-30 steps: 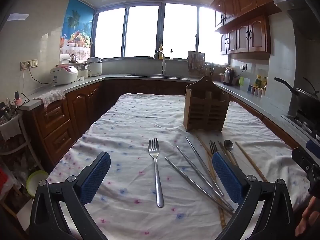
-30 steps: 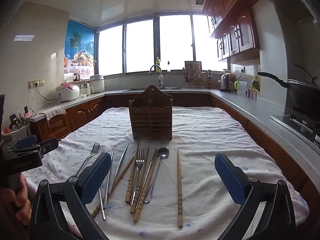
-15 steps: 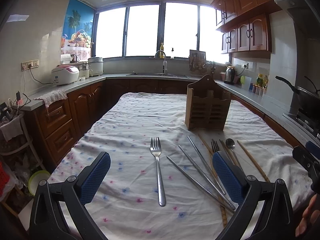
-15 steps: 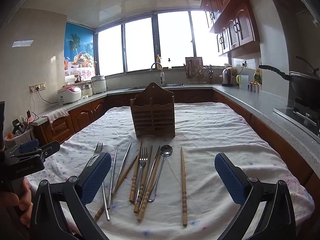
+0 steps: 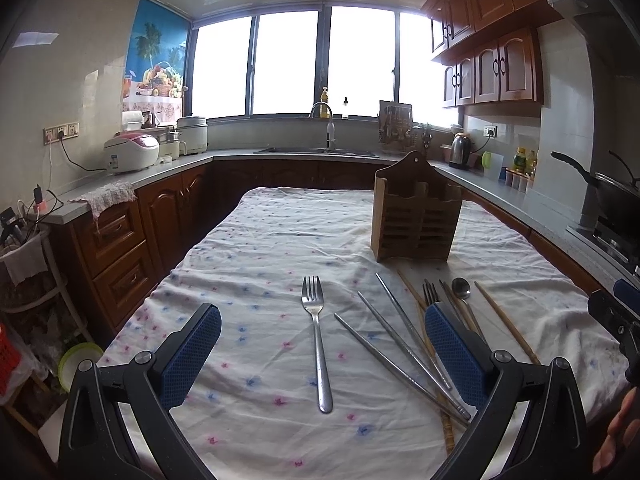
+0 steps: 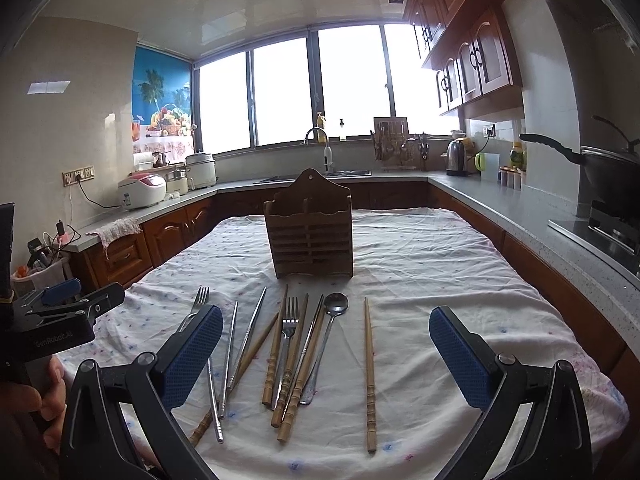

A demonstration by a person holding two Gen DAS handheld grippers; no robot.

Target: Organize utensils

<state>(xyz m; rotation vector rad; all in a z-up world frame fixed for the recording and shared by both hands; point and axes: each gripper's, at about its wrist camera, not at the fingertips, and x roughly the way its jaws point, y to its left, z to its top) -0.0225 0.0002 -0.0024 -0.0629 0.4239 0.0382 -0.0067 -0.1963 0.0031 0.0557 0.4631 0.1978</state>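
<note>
Both grippers are easing closer to the utensils: left gripper (image 5: 320, 344), jaws gaping and empty, is framing the lone fork (image 5: 316, 336) before the wooden holder (image 5: 416, 216); right gripper (image 6: 324, 348), equally wide and empty, is nearing the pile, suggesting a first pickup.

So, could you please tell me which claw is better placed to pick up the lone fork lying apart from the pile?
Left. The left claw is open with the lone fork centred between its fingers. The right claw faces the pile instead.
</note>
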